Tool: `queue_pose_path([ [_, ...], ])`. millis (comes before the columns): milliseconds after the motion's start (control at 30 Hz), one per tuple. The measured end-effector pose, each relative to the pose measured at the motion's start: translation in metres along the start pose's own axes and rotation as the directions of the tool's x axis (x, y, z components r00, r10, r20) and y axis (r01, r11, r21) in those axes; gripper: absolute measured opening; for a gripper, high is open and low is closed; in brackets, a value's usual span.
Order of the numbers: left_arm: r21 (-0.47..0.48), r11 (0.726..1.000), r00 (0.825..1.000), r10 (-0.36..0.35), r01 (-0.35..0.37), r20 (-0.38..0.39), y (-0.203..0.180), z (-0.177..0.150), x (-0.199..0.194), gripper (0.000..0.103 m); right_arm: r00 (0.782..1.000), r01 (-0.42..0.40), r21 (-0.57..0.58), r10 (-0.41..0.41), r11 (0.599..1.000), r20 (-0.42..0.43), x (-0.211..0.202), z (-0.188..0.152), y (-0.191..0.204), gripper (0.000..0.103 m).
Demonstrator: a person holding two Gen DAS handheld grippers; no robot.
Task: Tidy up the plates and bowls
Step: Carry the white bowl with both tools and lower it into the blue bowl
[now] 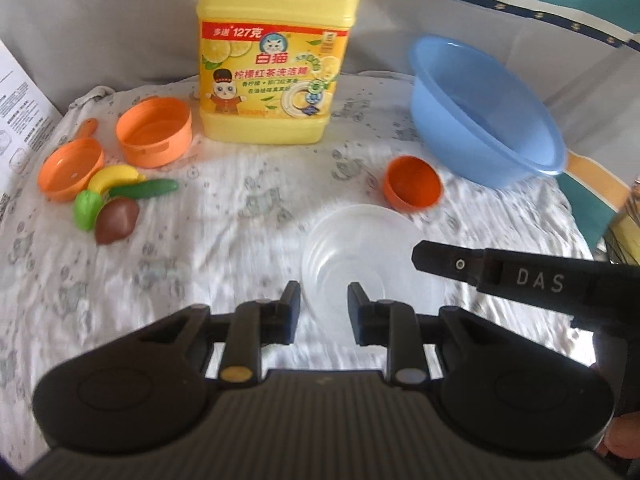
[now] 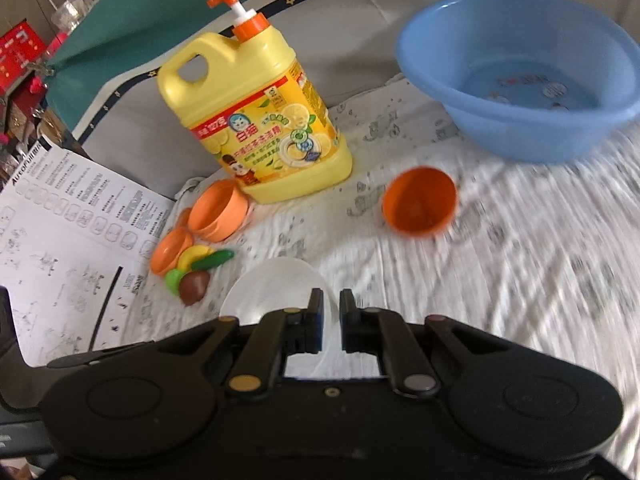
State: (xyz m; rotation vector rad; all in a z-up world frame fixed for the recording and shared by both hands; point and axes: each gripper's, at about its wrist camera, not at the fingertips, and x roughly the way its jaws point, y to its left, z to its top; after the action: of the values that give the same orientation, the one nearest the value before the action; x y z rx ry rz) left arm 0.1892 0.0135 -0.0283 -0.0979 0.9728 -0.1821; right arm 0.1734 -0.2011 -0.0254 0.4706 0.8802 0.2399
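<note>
Both grippers, left gripper (image 1: 324, 308) and right gripper (image 2: 331, 322), are nearly closed on the clear plate (image 1: 360, 248); orange bowl (image 1: 413, 188) (tipped) remains unsorted.

A clear plastic plate (image 1: 362, 248) lies on the white printed cloth, nearest the cameras, its rim raised and its middle ringed. Just beyond it, touching or nearly so, a small orange bowl (image 1: 413, 188) lies tipped on its side, its mouth facing the cameras. Further back a large blue basin (image 1: 486, 110) leans tilted, empty. At the left stand an orange cup (image 1: 154, 131) and an orange pan (image 1: 70, 168), close together.
</note>
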Motion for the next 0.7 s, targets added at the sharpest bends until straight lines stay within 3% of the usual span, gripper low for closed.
queue_pose_path([
  [367,-0.010,1.000,1.000,-0.023,0.023,0.001,-0.016,-0.065,-0.065,0.025,1.000,-0.026,0.014,0.025,1.000,0.009,-0.075,-0.059,0.013,0.009],
  [700,0.009,0.999,0.999,-0.042,0.042,0.002,-0.028,-0.114,-0.104,0.028,1.000,-0.017,0.025,0.017,1.000,-0.017,-0.114,-0.109,0.010,0.009],
])
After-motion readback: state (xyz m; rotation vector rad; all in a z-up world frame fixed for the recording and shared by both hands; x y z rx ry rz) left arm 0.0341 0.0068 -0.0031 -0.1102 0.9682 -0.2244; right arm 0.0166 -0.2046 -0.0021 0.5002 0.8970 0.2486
